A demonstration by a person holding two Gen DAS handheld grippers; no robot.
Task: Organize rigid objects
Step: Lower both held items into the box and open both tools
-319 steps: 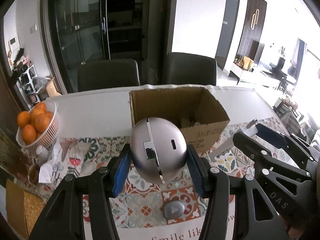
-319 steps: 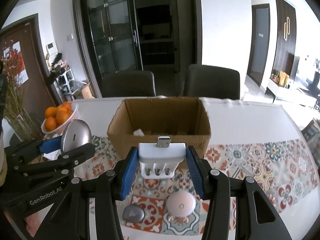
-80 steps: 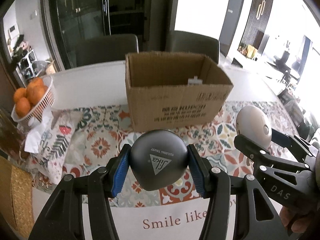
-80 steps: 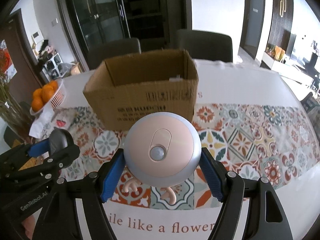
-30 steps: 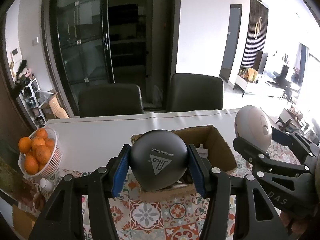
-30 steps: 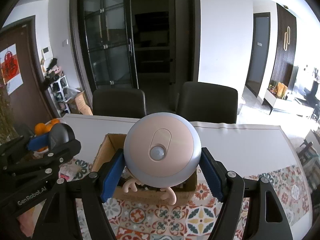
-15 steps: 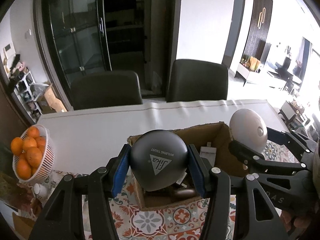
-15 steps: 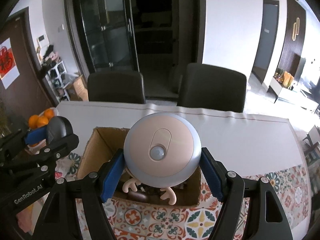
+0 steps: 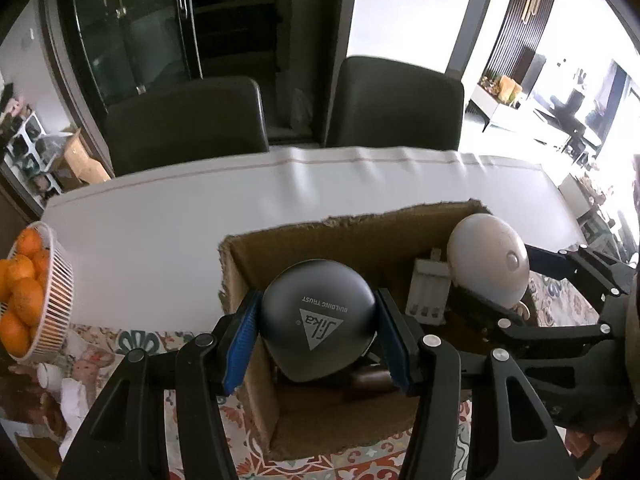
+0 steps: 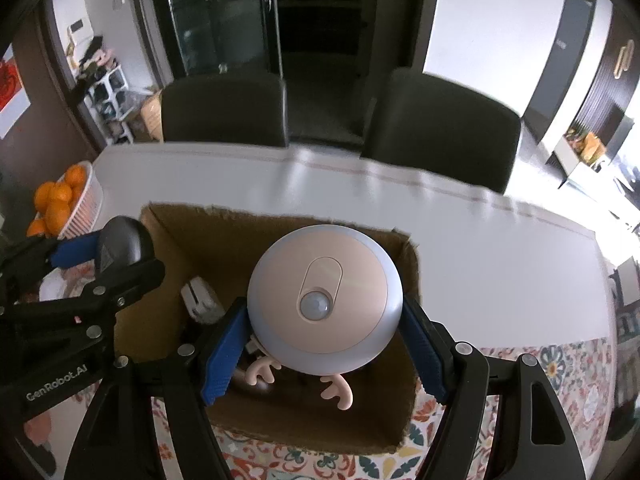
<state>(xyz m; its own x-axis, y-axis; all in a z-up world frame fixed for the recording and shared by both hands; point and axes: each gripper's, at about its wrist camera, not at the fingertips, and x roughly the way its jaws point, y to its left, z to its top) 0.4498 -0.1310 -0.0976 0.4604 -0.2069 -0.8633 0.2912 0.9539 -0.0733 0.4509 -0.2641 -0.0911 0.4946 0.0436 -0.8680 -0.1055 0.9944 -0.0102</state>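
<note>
My left gripper (image 9: 318, 334) is shut on a dark grey rounded gadget (image 9: 318, 320) with a white triangle logo, held over the left half of the open cardboard box (image 9: 360, 228). My right gripper (image 10: 324, 344) is shut on a round pink night light (image 10: 324, 304) with a sensor and small antlers, held over the right half of the box (image 10: 168, 220). Each gripper also appears at the edge of the other view: the right one (image 9: 492, 276), the left one (image 10: 116, 252). Inside the box lies a white battery charger (image 9: 428, 292); other contents are dark and unclear.
A white basket of oranges (image 9: 36, 300) stands at the table's left edge, with crumpled packets (image 9: 76, 356) beside it. The box sits on a patterned runner (image 10: 560, 368) over a white table (image 9: 200, 208). Two dark chairs (image 9: 188, 120) stand behind the table.
Both grippers have moved forward and tilted down with their objects. They have gone from in front of the box to directly above its opening, and its inside now shows.
</note>
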